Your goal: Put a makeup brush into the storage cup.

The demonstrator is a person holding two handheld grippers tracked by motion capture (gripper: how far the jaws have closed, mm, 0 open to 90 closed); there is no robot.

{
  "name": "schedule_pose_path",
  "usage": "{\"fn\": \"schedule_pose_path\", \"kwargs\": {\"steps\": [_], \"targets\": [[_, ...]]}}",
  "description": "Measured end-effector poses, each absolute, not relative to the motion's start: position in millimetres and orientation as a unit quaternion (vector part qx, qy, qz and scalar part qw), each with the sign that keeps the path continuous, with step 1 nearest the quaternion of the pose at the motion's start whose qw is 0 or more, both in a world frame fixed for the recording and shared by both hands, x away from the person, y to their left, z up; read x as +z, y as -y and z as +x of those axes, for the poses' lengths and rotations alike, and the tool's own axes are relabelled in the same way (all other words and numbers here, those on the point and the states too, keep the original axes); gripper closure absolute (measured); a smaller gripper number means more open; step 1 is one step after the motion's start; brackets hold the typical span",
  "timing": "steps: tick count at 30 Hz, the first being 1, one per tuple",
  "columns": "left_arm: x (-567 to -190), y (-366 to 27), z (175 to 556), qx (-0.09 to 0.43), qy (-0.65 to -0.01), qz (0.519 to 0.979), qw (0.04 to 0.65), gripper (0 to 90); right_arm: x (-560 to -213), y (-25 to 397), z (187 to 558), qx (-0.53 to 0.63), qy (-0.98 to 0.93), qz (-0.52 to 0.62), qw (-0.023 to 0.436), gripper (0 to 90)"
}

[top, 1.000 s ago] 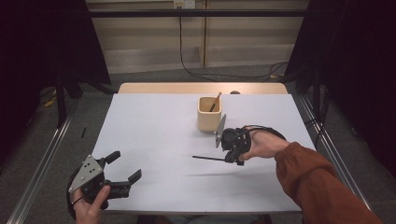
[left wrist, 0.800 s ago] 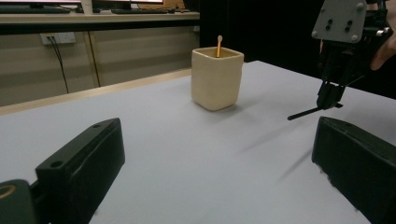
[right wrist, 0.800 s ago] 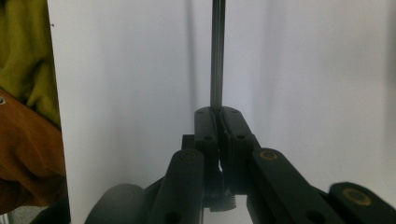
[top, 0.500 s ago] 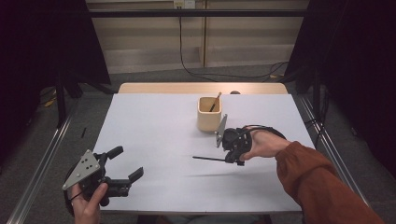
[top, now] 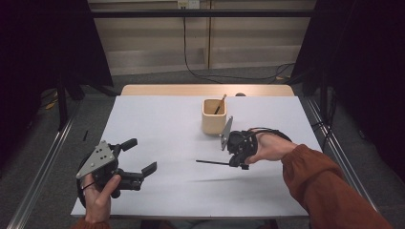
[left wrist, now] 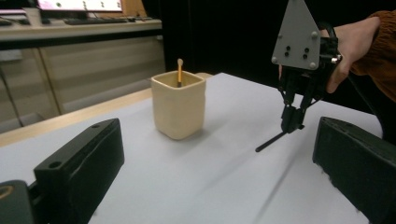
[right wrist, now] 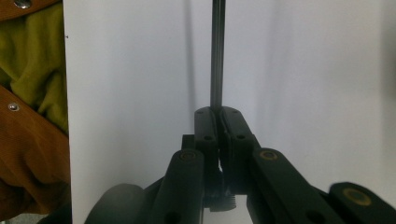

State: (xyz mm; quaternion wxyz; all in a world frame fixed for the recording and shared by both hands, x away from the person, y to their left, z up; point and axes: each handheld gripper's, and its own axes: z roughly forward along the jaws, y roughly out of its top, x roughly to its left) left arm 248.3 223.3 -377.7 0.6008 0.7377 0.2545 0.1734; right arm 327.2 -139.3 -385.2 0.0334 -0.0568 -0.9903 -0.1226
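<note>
One black stick (top: pixel 213 163) is clamped in the right gripper (top: pixel 237 164), lying level and pointing left; the cup (top: pixel 213 116) sits just beyond. Left gripper (top: pixel 143 157) hangs apart, farther off.

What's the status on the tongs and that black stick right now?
Right tongs shut on black stick, held just above the table. Left tongs open, idle. Cup stands behind, one stick inside. Path open.

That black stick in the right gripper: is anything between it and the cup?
Nothing visible. The right gripper holds the stick above bare white table, and the cup stands just behind it with one wooden stick inside. The left gripper is far off.
</note>
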Motion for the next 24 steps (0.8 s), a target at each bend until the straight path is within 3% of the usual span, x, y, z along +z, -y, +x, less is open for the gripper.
{"fn": "schedule_pose_path", "kwargs": {"steps": [24], "targets": [[-359, -174, 279, 0.140, -0.197, 0.771, 0.589, 2.0, -386, 132, 331, -0.127, 0.990, -0.042, 0.044, 86.2]]}}
